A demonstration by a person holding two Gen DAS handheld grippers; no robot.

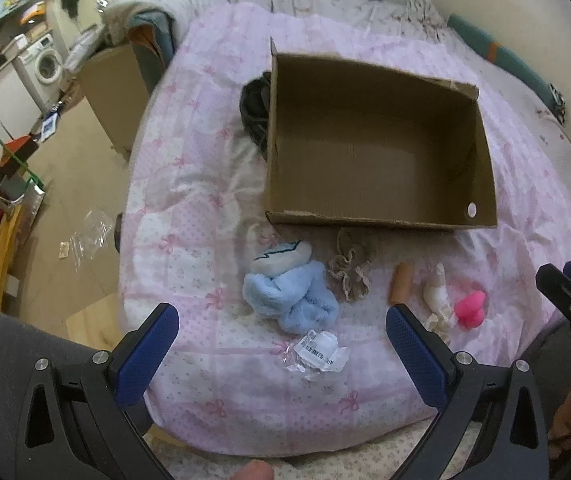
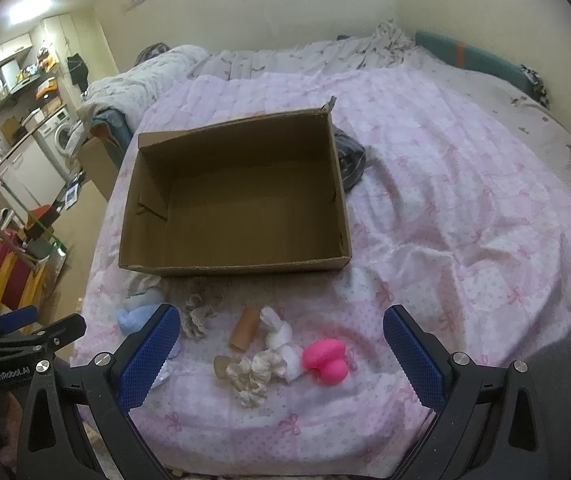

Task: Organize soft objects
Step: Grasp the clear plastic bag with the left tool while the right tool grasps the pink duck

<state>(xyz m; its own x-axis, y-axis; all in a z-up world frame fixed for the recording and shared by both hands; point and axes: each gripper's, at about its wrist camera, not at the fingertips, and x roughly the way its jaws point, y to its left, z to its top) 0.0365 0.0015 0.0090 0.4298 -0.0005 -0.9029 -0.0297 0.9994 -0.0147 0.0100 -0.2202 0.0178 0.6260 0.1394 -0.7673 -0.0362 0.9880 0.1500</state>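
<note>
With the box (image 2: 237, 204) seen empty and the soft toys (image 2: 323, 362) lying near it on the bed (image 2: 465, 200), no pick was begun; the left gripper (image 1: 281, 350) and right gripper (image 2: 281, 354) were held wide, and a descent onto one toy was judged next.

This is a small lived-in home, a bedroom opening onto a utility corner. A wide bed under a pink bow-patterned quilt (image 2: 465, 184) fills the room, with a rumpled grey blanket (image 2: 153, 68) at its far side. Beyond stand a white front-loading washing machine (image 1: 47, 65) and cluttered kitchen shelves (image 2: 13, 80).
</note>
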